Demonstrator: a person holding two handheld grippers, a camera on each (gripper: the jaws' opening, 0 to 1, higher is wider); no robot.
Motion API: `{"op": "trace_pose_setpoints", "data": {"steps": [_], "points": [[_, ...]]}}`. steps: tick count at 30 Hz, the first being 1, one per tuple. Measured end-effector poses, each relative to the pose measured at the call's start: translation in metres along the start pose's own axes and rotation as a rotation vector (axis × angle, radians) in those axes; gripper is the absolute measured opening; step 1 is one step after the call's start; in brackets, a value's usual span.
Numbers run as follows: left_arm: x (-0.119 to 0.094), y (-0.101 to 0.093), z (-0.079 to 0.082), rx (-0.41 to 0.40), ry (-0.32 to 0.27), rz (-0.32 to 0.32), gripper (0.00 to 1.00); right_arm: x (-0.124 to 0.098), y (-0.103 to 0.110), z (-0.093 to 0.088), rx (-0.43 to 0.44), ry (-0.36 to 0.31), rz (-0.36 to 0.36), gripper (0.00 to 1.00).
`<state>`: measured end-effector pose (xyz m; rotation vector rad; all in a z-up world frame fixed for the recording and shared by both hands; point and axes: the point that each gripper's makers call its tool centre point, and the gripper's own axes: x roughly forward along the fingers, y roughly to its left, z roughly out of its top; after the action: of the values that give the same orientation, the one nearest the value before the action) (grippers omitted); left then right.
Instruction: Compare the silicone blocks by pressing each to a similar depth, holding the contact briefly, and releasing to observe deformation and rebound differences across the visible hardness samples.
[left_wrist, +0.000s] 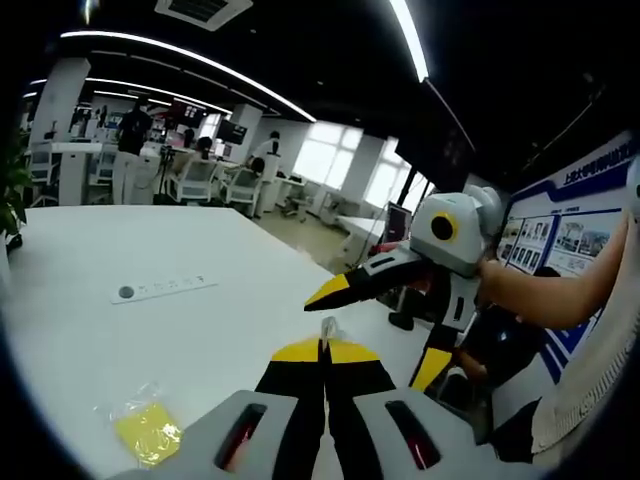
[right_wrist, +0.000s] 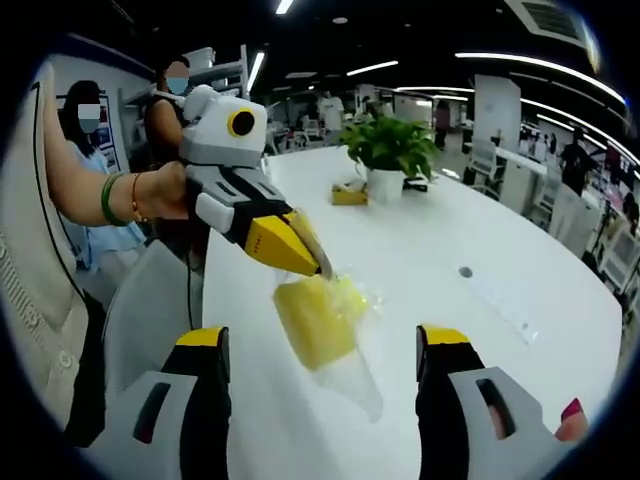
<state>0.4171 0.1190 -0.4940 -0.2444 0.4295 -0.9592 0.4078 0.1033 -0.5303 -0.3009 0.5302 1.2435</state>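
Left gripper (right_wrist: 318, 268) raised, pinching bagged yellow block (right_wrist: 318, 322); right gripper (right_wrist: 322, 365) wide.

Glossy, seemingly plastic bag (right_wrist: 335, 330)

A long white desk (left_wrist: 230, 270) — on it a yellow block in clear wrap (left_wrist: 148, 430), a potted plant (right_wrist: 386, 160) and a small yellow box (right_wrist: 349, 194).

Left gripper view: camera rides low over the white table (left_wrist: 150, 250), looking along its length toward distant desks and windows, with the right gripper (left_wrist: 385, 320) entering close from the right. Right gripper view: faces across the same table toward a potted plant (right_wrist: 385, 150), with the left gripper (right_wrist: 310, 262) close from the left. Shared: tabletop, the inset socket strip (left_wrist: 165, 288), each other's gripper.
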Motion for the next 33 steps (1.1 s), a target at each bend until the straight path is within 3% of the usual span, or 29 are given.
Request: {"op": "trace_pose_setpoints", "data": {"steps": [21, 33], "points": [[0.002, -0.005, 0.004, -0.003, -0.001, -0.033, 0.0, 0.037, 0.0, -0.003, 0.011, 0.044, 0.095, 0.6], [0.003, -0.01, 0.007, -0.006, -0.005, -0.062, 0.0, 0.047, 0.008, -0.009, 0.016, 0.078, 0.161, 0.43]]}}
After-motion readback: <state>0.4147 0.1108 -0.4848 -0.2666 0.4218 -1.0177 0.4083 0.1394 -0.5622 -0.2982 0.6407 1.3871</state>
